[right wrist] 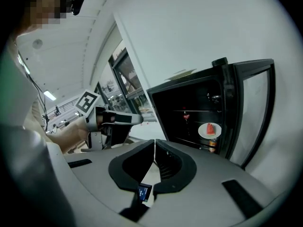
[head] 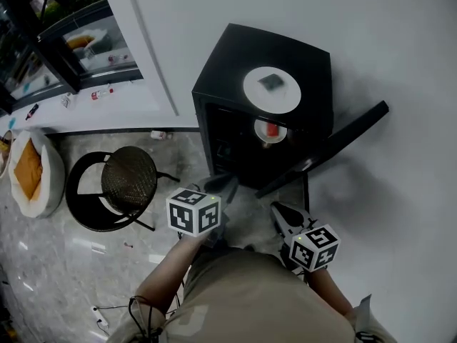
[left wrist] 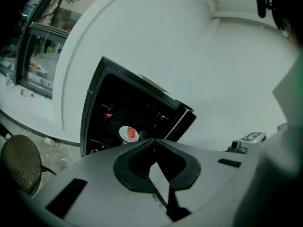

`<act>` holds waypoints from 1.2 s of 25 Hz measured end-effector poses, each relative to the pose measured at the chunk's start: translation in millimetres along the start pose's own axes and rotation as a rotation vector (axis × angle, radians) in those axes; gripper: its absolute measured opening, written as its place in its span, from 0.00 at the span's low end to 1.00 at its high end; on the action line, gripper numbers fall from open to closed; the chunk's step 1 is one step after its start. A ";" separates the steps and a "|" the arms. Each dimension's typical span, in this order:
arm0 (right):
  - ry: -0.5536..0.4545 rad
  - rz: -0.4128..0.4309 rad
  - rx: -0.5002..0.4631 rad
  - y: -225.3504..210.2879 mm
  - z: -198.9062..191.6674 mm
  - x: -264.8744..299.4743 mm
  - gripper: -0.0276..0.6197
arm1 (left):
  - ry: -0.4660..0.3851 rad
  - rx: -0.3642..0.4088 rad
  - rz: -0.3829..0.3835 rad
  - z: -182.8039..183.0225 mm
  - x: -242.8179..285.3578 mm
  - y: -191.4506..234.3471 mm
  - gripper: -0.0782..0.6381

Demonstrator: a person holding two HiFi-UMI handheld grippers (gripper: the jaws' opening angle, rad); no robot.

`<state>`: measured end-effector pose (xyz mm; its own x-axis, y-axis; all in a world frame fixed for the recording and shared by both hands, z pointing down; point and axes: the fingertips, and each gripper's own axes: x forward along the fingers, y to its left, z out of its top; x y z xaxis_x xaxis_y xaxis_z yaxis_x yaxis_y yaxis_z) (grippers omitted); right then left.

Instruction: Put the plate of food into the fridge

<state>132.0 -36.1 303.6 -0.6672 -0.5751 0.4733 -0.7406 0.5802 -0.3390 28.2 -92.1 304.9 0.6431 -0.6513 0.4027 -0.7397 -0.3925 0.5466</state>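
A white plate with a red piece of food [head: 270, 130] sits on a shelf inside the small black fridge [head: 300, 56], whose door [head: 335, 146] stands open to the right. The same plate [left wrist: 128, 134] shows in the left gripper view and, as the plate [right wrist: 209, 130], in the right gripper view. My left gripper [head: 223, 185] is held in front of the fridge opening, shut and empty. My right gripper [head: 280, 211] is just right of it, below the open door, also shut with nothing in it. Both stay apart from the plate.
A second white plate with a dark item [head: 271, 89] lies on top of the fridge. A round black stool [head: 127, 181] stands on the floor to the left, and a white bag with orange contents [head: 28, 170] lies further left. A white wall runs behind and right.
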 end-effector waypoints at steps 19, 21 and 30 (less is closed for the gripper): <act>-0.008 -0.100 -0.043 11.1 34.1 59.7 0.08 | -0.096 0.097 -0.259 54.4 -12.2 21.2 0.13; -0.001 -0.112 -0.043 7.5 34.7 60.7 0.08 | -0.123 0.087 -0.299 60.7 -14.2 18.4 0.13; -0.009 -0.072 -0.043 -14.2 54.5 68.2 0.08 | -0.125 0.119 -0.262 71.2 7.7 13.8 0.13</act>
<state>92.6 -115.0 296.4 -0.6133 -0.6209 0.4881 -0.7826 0.5613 -0.2692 8.9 -148.8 263.2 0.7907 -0.5904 0.1619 -0.5750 -0.6257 0.5271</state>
